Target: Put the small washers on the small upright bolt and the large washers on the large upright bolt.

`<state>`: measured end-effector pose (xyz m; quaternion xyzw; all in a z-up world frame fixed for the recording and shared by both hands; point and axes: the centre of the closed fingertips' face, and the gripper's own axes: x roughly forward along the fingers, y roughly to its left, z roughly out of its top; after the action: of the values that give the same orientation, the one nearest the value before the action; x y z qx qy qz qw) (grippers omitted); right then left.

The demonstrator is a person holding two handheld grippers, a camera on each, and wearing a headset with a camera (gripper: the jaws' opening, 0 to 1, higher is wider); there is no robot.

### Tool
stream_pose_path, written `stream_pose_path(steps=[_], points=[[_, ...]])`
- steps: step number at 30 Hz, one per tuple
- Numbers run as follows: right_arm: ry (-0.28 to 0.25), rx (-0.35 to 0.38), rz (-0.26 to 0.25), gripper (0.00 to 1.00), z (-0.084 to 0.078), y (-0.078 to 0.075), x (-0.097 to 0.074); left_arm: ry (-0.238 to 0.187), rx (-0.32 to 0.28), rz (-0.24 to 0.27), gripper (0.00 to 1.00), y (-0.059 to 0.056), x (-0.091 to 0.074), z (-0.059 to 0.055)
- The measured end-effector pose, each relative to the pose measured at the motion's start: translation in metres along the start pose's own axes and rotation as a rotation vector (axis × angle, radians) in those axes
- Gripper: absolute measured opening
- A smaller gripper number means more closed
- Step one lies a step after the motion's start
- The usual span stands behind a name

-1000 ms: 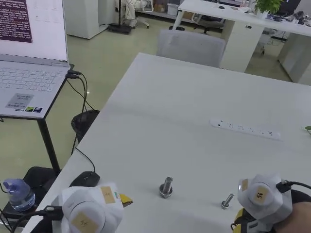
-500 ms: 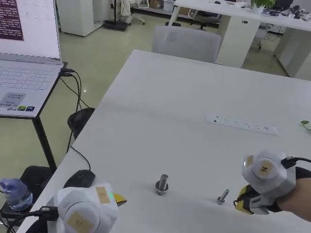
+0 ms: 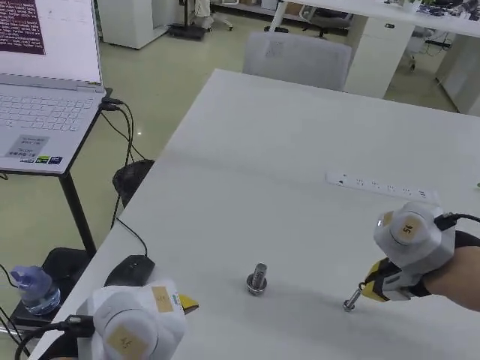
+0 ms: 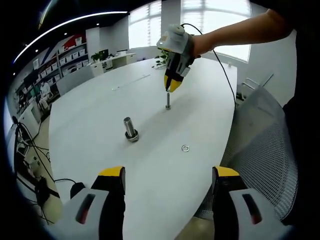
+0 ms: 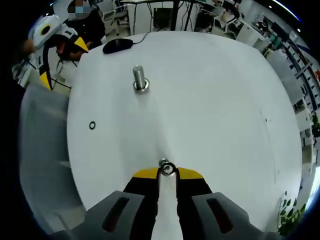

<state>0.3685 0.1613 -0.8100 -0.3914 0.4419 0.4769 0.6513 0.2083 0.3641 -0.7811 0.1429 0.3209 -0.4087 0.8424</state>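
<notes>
Since a second ago the right claw (image 3: pixel 367 291) has closed in on the small bolt (image 3: pixel 351 301). Then its body sat low beside the bolt; now its yellow tips hang just at the bolt's top. The bolts themselves have kept their places on the counter (image 3: pixel 300 165).

In the right gripper view the jaws stand narrow, pinched on a small washer (image 5: pixel 168 169) right at their tips. Whether the ring already touches the bolt cannot be told. The left gripper view has those tips directly above the small bolt, which stands upright.

The left claw (image 4: pixel 165 172) is near the counter's near edge, its jaws wide apart with nothing between them.

The large bolt (image 3: pixel 257 278) stands upright on its head, well apart from the small bolt and between the two claws. A loose washer (image 4: pixel 185 148) lies flat on the counter, nearer the person's edge than either bolt.

The counter is plain white and matte. A white power strip (image 3: pixel 382 190) lies farther back on it, and a black mouse (image 3: pixel 131 270) sits at its left edge with the cable trailing off.

Left of the counter a laptop (image 3: pixel 45 97) rests open on a stand, with a water bottle (image 3: pixel 30 289) low beside it. A grey chair (image 3: pixel 296 60) stands at the far end. The floor (image 3: pixel 172 82) is pale green, with more white desks beyond. The left gripper view has a mesh chair (image 4: pixel 260 145) at the counter's edge and bright windows behind.
</notes>
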Motion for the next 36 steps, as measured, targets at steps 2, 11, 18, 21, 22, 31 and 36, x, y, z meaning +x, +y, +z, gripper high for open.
stream_pose_path(steps=[2,11,18,21,22,31,36], points=[[0.008,-0.004,0.006,0.13,-0.001,0.0,0.003,-0.001,-0.004,0.003,0.7,0.002,0.0,0.0],[0.027,-0.016,0.022,0.13,-0.003,0.003,0.01,-0.01,-0.018,0.005,0.7,0.005,0.001,0.001],[0.034,-0.024,0.028,0.13,-0.006,0.003,0.02,-0.009,-0.025,0.006,0.7,0.006,-0.001,0.0],[0.036,-0.028,0.032,0.13,-0.007,0.003,0.023,-0.006,-0.029,0.013,0.71,0.007,-0.001,-0.002],[0.037,-0.03,0.033,0.13,-0.007,0.004,0.024,-0.007,-0.029,0.01,0.71,0.007,-0.001,-0.002],[0.052,-0.045,0.043,0.13,-0.009,0.006,0.036,0.011,-0.033,0.013,0.71,0.004,0.0,-0.009],[0.064,-0.049,0.056,0.13,-0.013,0.006,0.046,0.012,-0.036,0.013,0.71,0.003,-0.001,-0.01]])
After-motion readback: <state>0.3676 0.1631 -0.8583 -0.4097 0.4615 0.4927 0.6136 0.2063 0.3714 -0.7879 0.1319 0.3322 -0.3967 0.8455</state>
